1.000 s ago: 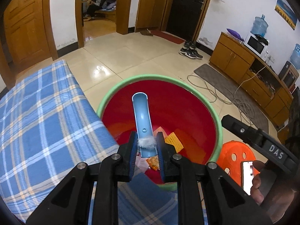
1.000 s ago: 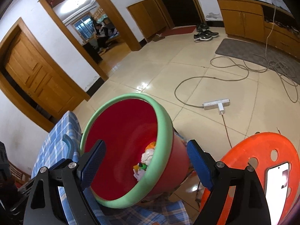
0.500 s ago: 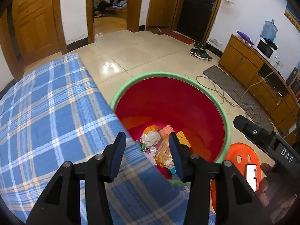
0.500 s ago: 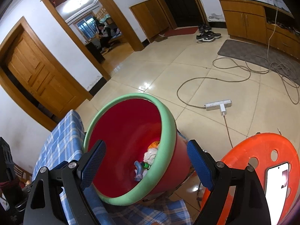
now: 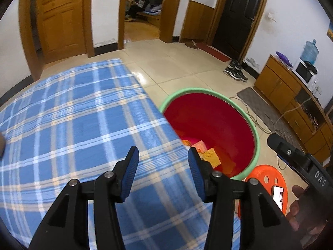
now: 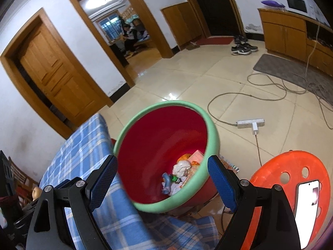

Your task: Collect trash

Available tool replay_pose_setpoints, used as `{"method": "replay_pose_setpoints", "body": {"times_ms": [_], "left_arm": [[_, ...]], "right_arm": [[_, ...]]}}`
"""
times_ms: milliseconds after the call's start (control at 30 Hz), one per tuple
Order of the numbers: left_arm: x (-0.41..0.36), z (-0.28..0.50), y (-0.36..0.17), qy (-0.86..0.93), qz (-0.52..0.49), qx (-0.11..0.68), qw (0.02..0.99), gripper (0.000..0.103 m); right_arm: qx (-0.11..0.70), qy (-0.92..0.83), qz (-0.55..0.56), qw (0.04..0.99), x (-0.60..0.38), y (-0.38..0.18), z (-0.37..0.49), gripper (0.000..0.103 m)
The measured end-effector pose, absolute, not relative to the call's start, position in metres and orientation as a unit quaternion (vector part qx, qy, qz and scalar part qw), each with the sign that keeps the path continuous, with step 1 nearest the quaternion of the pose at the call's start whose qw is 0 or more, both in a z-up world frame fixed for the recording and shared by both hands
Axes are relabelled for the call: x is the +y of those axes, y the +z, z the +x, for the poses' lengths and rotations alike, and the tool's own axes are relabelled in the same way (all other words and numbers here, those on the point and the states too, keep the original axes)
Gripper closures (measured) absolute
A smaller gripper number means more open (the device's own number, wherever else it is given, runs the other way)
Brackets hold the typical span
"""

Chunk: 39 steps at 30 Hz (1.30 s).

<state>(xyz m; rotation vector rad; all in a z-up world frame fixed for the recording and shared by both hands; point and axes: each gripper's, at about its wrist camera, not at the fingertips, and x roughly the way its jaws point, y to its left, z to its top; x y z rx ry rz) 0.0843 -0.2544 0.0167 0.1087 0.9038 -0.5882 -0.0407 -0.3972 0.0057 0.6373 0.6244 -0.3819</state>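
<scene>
Between the fingers of my left gripper (image 5: 161,167) nothing is held now: a second ago they were pinched on a blue scoop-shaped piece over the bin, and they have since let it go and stand partly apart over the blue plaid cloth (image 5: 68,125), which fills the space below and to the left of them. Just beyond and to the right of that gripper sits the red bin (image 5: 220,112) with its green rim, wrappers in the bottom. My right gripper (image 6: 162,179) stands wide apart and empty, framing the same bin straight ahead; among the trash (image 6: 179,175) inside it I can see the blue piece lying beside crumpled white paper. Further right of that gripper is the orange stool (image 6: 291,166) with a phone (image 6: 308,206) on it. I judge this drop done, and my left gripper free for the next piece, though no loose trash shows on the cloth here.
</scene>
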Motion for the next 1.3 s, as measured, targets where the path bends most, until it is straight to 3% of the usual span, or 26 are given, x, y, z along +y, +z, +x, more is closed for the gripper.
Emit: {"method": "replay_pose_setpoints", "body": {"times_ms": [533,933,1300], "left_arm": [[-0.145,0.048,0.051,-0.184,0.009,0.393,0.901,0.050],[-0.079,-0.002,0.064,-0.115,-0.004,0.355,0.928,0.033],[-0.054,-0.040,0.052,-0.064,0.012,0.318,0.946,0.031]], "right_arm": [[0.295,-0.117,0.241,0.917,-0.312,0.039,-0.053,0.014],[0.263,-0.097,0.175,0.944,-0.245,0.052,-0.090,0.014],[0.251,-0.091,0.145,0.953,-0.214,0.037,-0.110,0.014]]}}
